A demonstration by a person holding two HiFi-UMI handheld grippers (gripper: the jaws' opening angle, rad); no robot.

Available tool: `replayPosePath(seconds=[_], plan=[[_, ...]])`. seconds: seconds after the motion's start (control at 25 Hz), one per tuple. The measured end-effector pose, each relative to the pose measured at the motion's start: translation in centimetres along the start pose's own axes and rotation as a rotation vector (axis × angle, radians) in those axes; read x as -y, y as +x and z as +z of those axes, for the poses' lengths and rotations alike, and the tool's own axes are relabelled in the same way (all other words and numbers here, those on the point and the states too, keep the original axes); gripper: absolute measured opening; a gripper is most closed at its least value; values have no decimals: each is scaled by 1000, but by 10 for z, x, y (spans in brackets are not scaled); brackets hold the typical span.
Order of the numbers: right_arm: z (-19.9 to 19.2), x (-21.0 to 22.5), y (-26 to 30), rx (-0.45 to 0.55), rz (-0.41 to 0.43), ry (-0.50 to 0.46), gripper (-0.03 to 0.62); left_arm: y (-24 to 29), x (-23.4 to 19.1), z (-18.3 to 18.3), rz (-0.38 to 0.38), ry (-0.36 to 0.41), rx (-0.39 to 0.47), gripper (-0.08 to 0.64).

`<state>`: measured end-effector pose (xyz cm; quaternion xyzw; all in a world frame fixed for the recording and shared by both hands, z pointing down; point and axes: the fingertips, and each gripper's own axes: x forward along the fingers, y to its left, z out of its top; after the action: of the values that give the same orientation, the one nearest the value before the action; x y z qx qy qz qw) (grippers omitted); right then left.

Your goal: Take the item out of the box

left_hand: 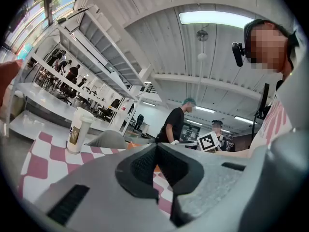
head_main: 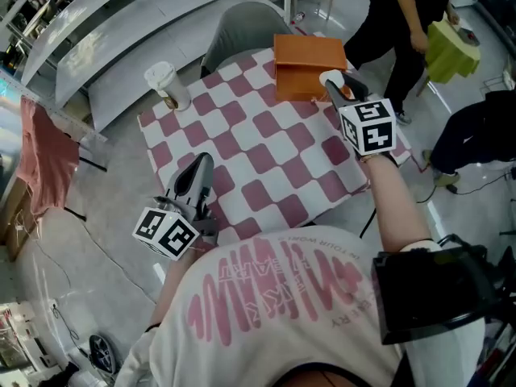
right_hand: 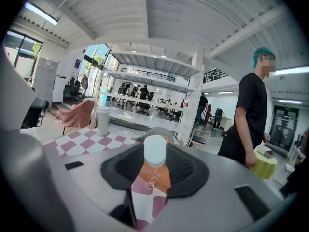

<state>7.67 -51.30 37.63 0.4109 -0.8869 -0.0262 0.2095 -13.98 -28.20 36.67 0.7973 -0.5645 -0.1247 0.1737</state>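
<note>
An orange box [head_main: 302,63] stands at the far side of the pink-and-white checked table [head_main: 266,151]. My right gripper [head_main: 332,80] hovers at the box's right front corner, shut on a small white cylindrical item [head_main: 331,77]. In the right gripper view the white item [right_hand: 155,150] sits between the jaw tips with a loose thread hanging below it, and the orange box [right_hand: 157,175] shows underneath. My left gripper [head_main: 201,164] rests at the table's near left edge, jaws together and nothing in them. The left gripper view shows only a sliver of the orange box [left_hand: 157,168] through its jaws.
A white lidded cup [head_main: 165,83] stands at the table's far left corner, also seen as the cup [left_hand: 78,132] in the left gripper view. A grey chair [head_main: 242,22] is behind the table. A person in black [head_main: 403,14] stands at the back right by a green stool [head_main: 451,47].
</note>
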Motion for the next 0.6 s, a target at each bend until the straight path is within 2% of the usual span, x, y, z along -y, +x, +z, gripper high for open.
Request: replayPosePath(seconds=[0.2,0.4,0.6], plan=[[15,-16,-33,42,-15,19,138,-17,10,9,-34,17,10,8],[23,-44,-71,77,-36,-4,140,-45,18,13,-74,25,16,8],[22,-66,-96,85,-44,60,140,-65,25,18,-105,36,-1,8]])
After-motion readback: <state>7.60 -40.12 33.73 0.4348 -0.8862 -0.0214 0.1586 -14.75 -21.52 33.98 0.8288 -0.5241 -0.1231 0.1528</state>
